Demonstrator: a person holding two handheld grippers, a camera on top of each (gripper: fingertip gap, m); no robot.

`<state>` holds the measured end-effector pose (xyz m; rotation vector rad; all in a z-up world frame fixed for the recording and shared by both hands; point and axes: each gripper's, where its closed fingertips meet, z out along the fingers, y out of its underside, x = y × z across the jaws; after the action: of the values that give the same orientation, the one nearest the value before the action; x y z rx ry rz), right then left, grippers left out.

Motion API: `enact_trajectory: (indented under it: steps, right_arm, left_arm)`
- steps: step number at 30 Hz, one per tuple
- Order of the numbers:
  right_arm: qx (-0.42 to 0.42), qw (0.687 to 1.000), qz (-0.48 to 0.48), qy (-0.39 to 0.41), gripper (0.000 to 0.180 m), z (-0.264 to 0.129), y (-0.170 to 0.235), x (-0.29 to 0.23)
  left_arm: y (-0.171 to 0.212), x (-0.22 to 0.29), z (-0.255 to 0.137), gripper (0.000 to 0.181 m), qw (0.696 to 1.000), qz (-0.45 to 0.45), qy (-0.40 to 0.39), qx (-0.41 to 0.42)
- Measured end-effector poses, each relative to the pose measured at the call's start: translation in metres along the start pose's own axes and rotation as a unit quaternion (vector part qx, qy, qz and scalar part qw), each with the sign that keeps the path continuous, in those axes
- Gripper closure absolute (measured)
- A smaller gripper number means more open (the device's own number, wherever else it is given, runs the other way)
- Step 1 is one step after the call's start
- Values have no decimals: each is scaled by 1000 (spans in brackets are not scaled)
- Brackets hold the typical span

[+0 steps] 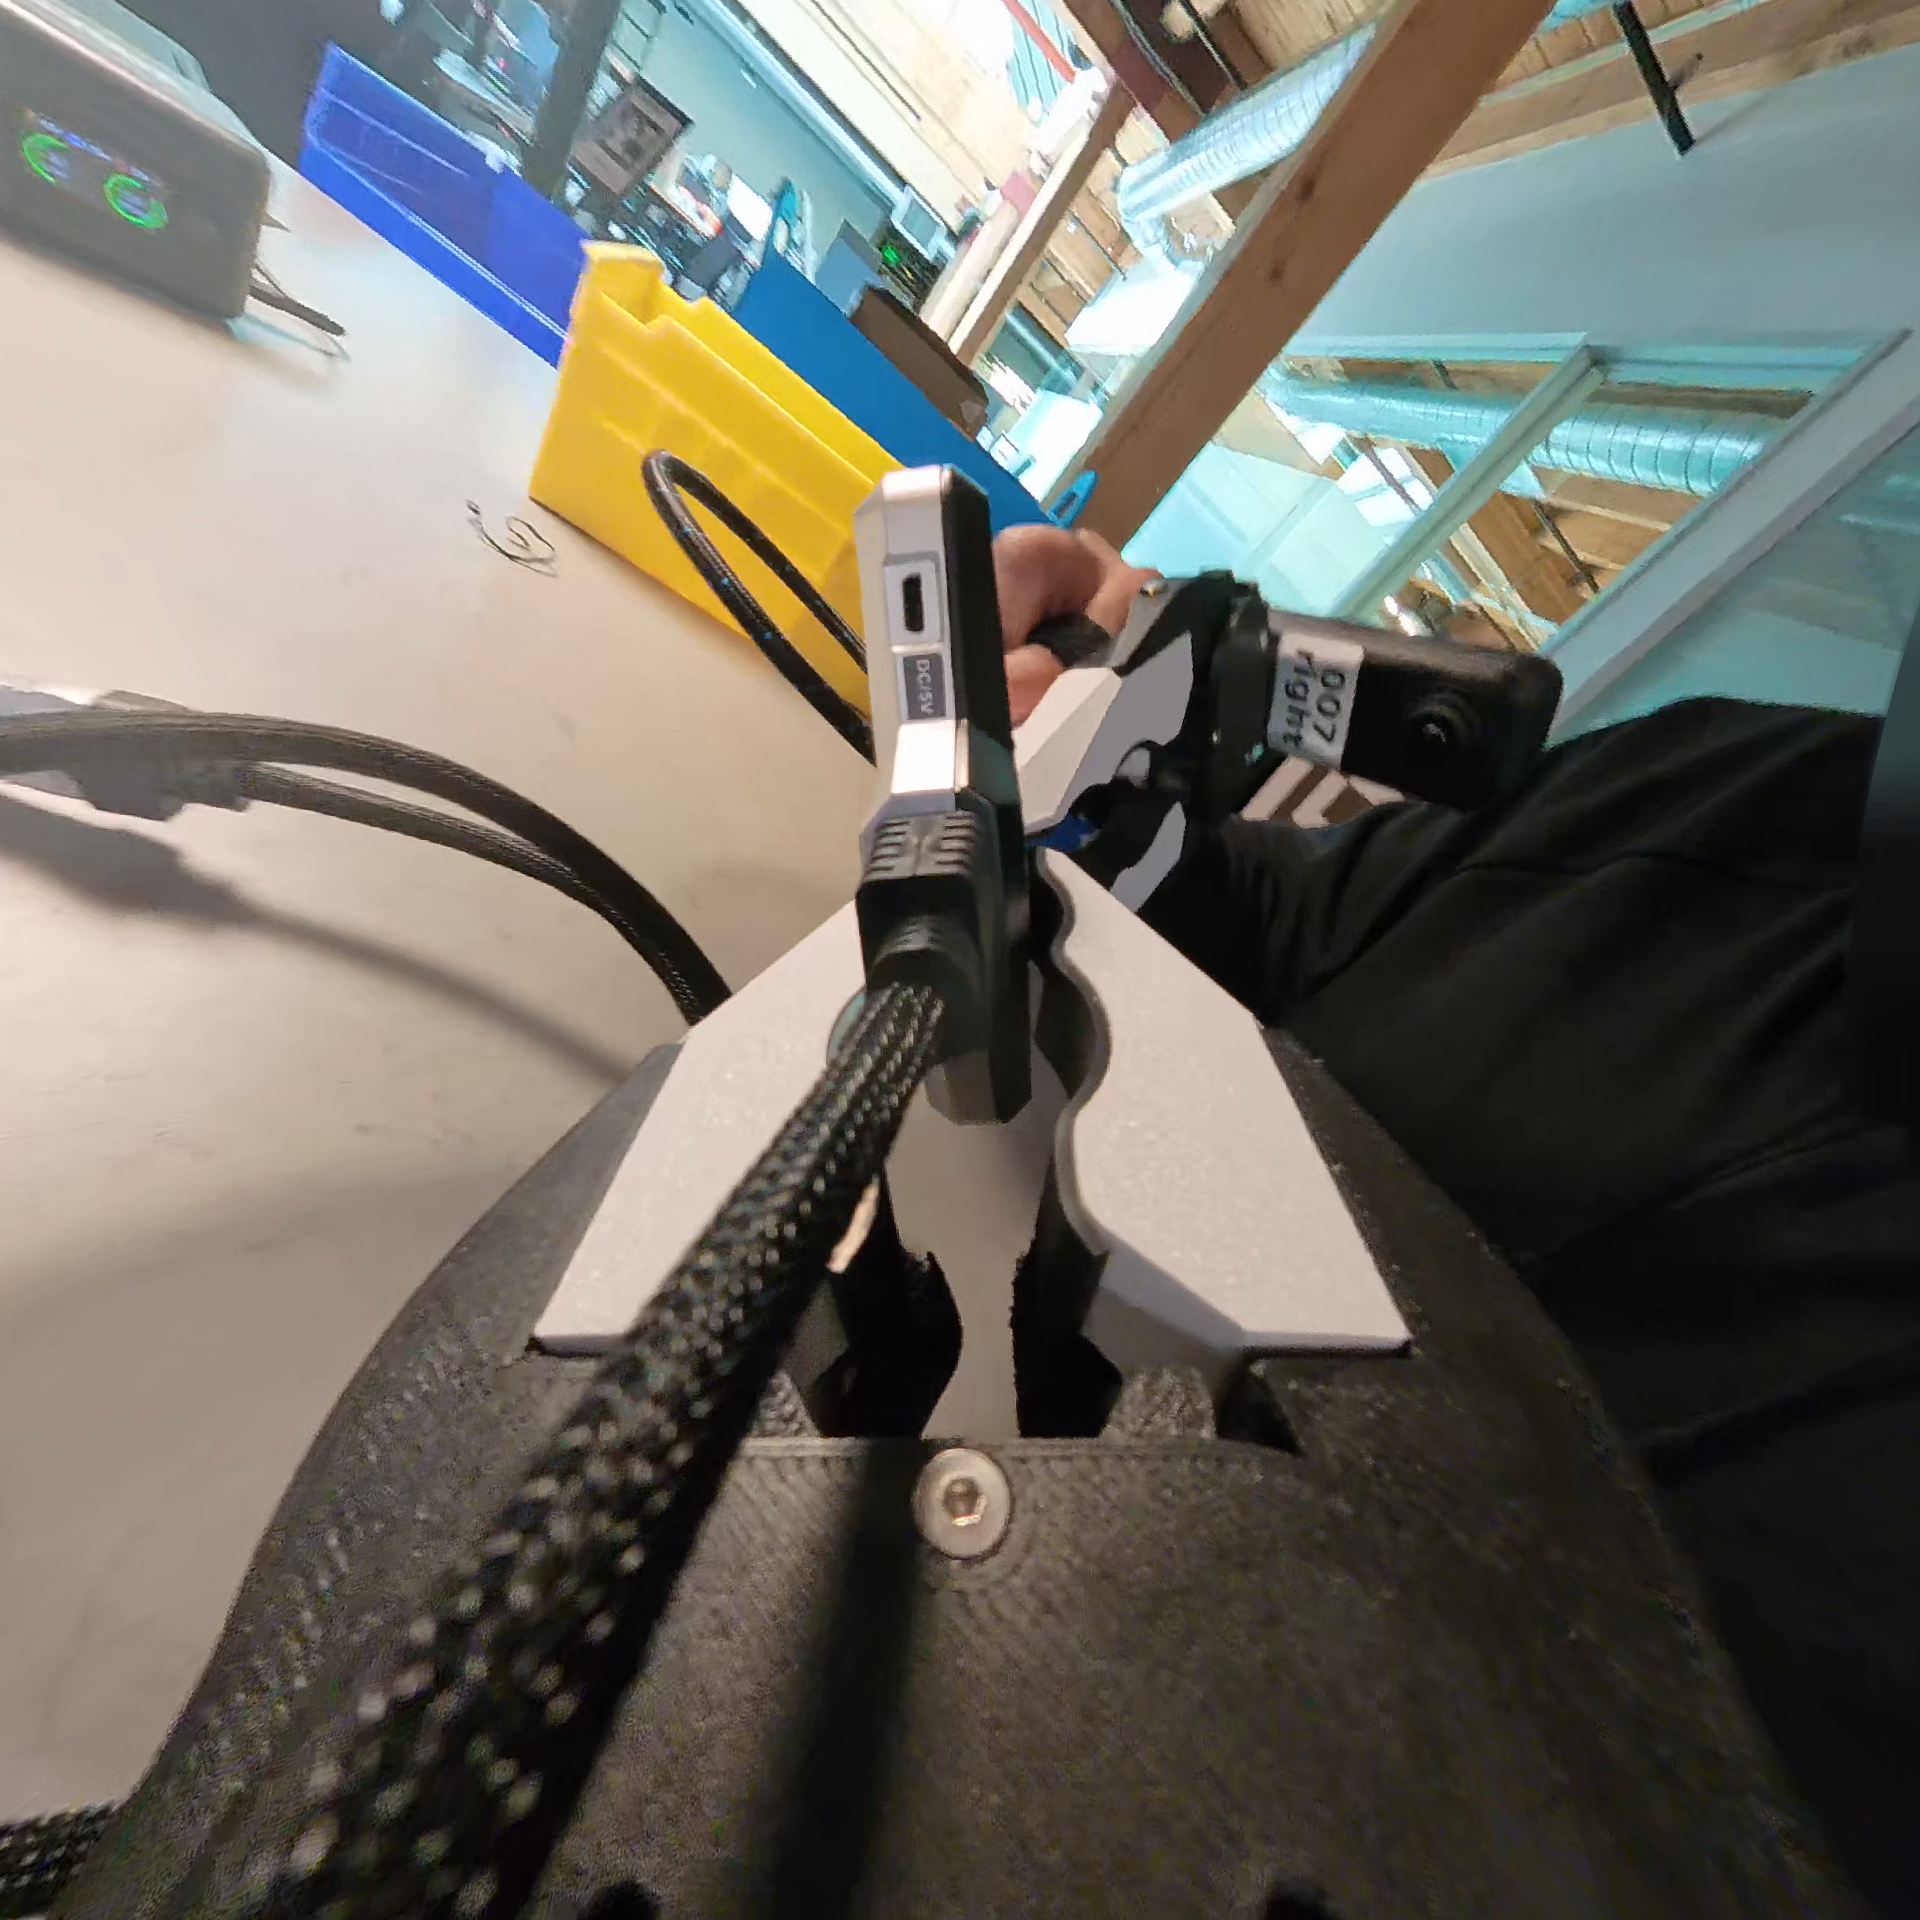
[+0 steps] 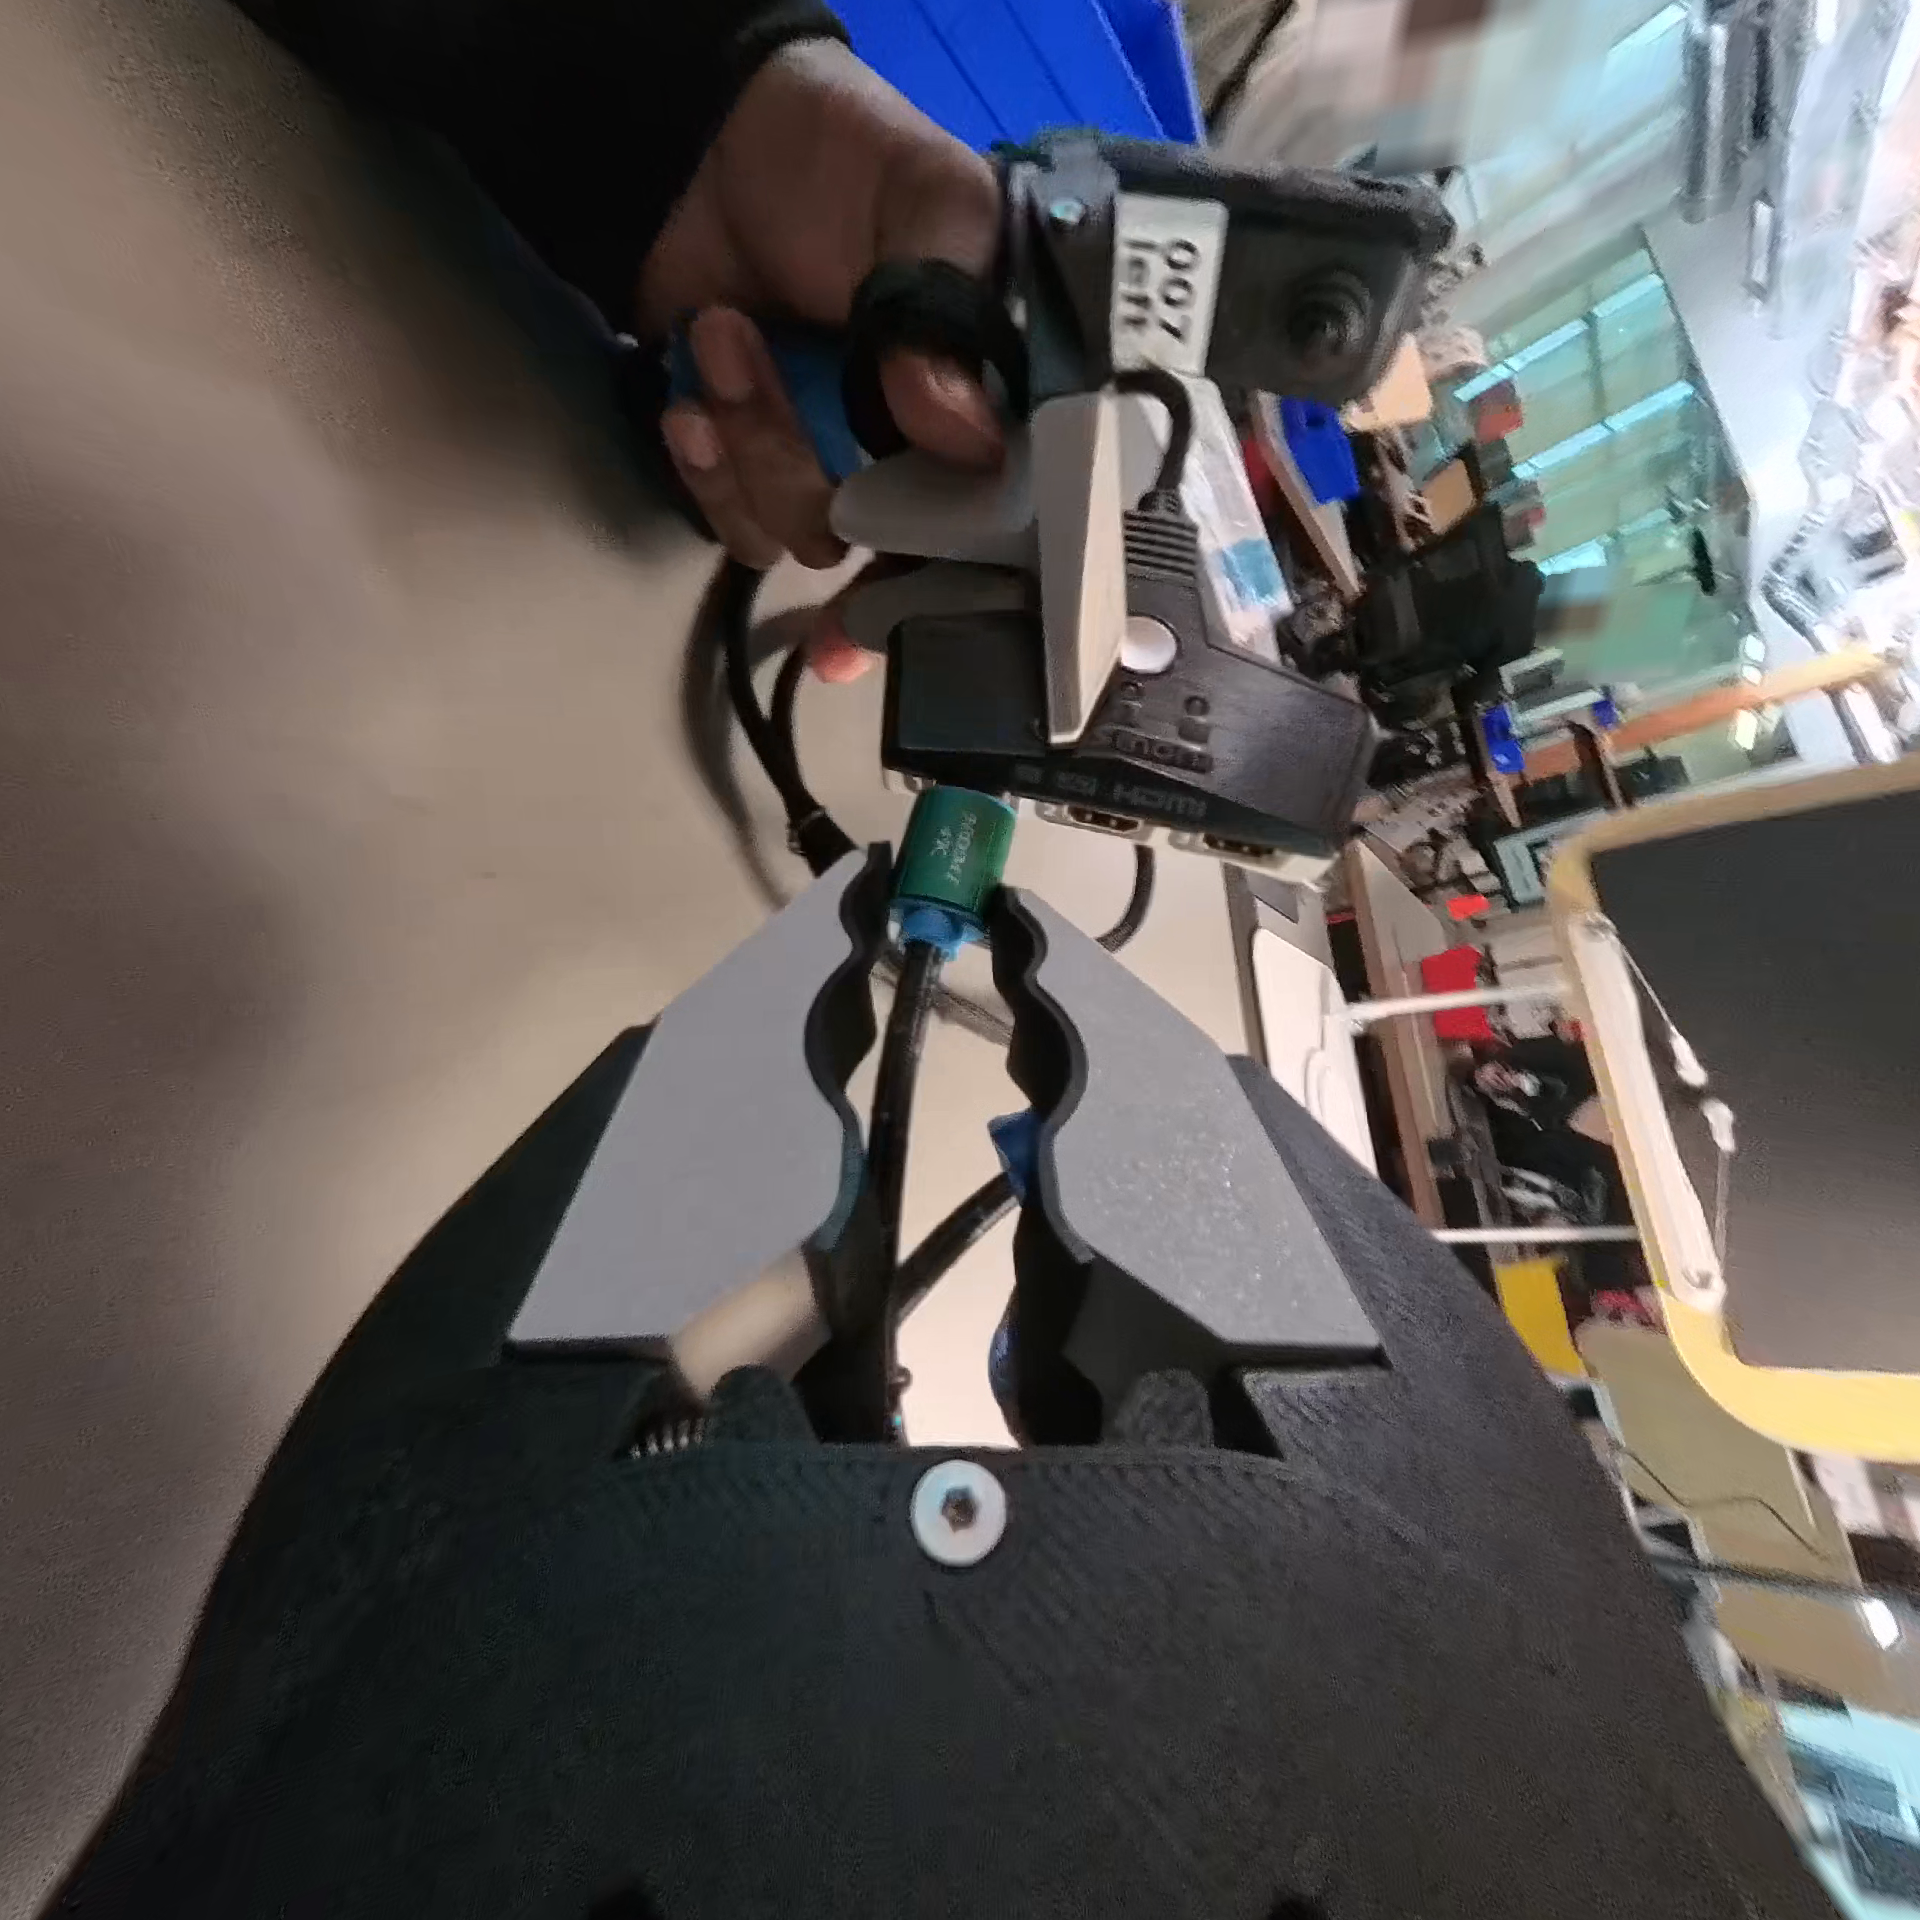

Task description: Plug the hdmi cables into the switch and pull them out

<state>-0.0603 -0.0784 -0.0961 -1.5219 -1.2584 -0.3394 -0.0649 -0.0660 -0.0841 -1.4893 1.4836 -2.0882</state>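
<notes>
My left gripper [image 1: 966, 914] is shut on the HDMI switch [image 1: 940, 665], a black and silver box held edge-on above the table. A black braided HDMI cable [image 1: 727, 1268] is plugged into the switch's near end. In the right wrist view the switch [image 2: 1226, 727] hangs in the left gripper's grey fingers [image 2: 1081, 582]. My right gripper [image 2: 940, 894] is shut on a green HDMI plug [image 2: 951, 857], whose tip meets the leftmost port. Two empty ports [image 2: 1418, 821] show beside it. The right gripper's body [image 1: 1174, 686] shows behind the switch; its tips are hidden.
A yellow bin [image 1: 686, 416] and blue bins [image 1: 436, 177] stand at the table's far side, with a black device with green dials [image 1: 104, 177] at far left. Loose black cables [image 1: 364, 769] lie on the table [image 1: 260, 1091]. A yellow-framed dark panel [image 2: 1766, 1039] is at right. Left and right tips are no more than a few centimetres apart.
</notes>
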Motion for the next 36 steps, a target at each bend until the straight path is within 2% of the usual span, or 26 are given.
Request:
enact_trajectory:
  steps: [3, 5, 7, 10, 12, 13, 17, 20, 24, 28, 30, 31, 35, 36]
  right_arm:
    - [-21, 998, 39, 50, 158, 8, 5, 14]
    - [-22, 998, 46, 42, 158, 10, 5, 10]
    - [11, 1000, 15, 1, 158, 3, -1, -1]
    - [53, 996, 24, -63, 161, -11, -9, -14]
    - [72, 994, 31, -78, 166, -16, -14, -16]
    - [79, 993, 31, -80, 176, -20, -15, -14]
    - [76, 996, 28, -40, 179, -24, -7, -1]
    - [69, 997, 11, 12, 178, -19, -8, 8]
    - [36, 999, -8, 9, 148, -3, -4, -5]
    - [2, 1000, -10, -1, 136, 14, 3, -18]
    - [-18, 999, -20, 17, 140, 21, 7, -17]
    - [-24, 999, -26, 27, 155, 23, 9, -16]
    - [-29, 998, 10, 56, 159, 24, 13, -3]
    - [-30, 997, 18, 66, 159, 24, 15, 1]
  left_arm:
    - [-13, -10, -7, 159, 999, -11, -26, 45]
    - [-16, -14, -10, 154, 998, -15, -36, 55]
    - [-8, -9, -8, 154, 999, -16, -17, 27]
    - [7, 5, -2, 159, 999, 3, 19, -28]
    - [16, 12, -2, 160, 998, 10, 38, -58]
    - [21, 14, -4, 159, 996, 12, 42, -74]
    - [6, 0, -23, 160, 999, -20, 17, -34]
    - [6, -6, -21, 159, 999, -25, -2, -31]
    - [7, -11, -17, 159, 999, -25, -19, -33]
    - [6, -11, -17, 160, 999, -30, -19, -29]
    - [7, -7, -14, 159, 999, -39, -7, -28]
    - [8, -5, -11, 159, 999, -45, -2, -31]
    - [3, -10, -10, 157, 998, -65, -20, -11]
    - [0, -11, -10, 146, 997, -71, -23, -1]
